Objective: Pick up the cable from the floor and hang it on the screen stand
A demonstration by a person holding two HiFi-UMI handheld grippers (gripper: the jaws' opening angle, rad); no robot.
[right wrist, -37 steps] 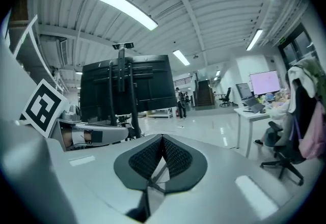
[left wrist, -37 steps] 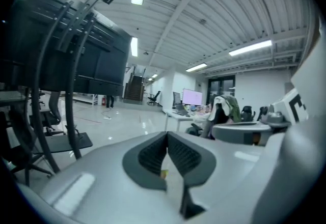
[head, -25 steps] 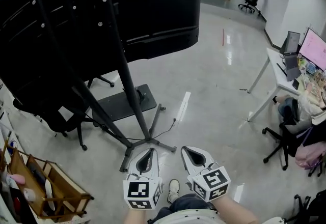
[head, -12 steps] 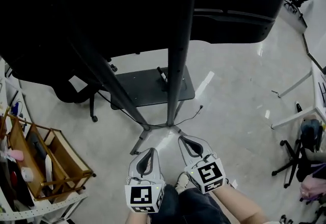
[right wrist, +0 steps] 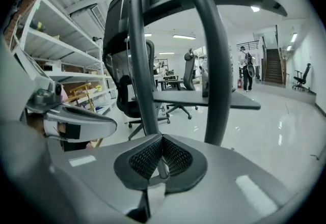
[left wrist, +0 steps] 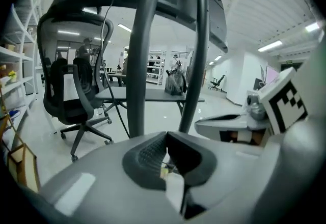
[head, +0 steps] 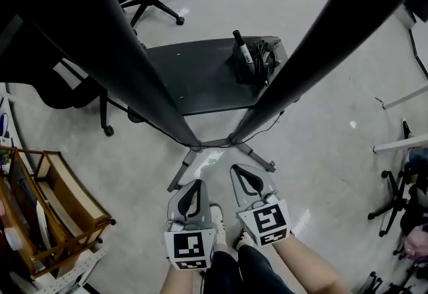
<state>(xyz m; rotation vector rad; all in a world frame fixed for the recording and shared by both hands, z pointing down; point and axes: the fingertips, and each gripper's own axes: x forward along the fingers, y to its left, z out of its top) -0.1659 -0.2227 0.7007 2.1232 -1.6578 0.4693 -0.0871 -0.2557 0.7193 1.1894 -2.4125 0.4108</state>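
Our left gripper (head: 193, 184) and right gripper (head: 242, 171) both closed on nothing, side by side, screen stand (head: 200, 145) feet just ahead at 12 o'clock, thin cable (head: 269, 127) on the floor (head: 321, 152) at 1 o'clock, open room at 3 o'clock, wooden rack (head: 60, 199) edge at 9 o'clock

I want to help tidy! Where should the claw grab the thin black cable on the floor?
Take the cable on its loose stretch on bare floor, right of the stand's feet. Come straight down, jaws across it: it's thin and lies flat, and the feet crowd its other end. Probably open the right claw first; it's shut.
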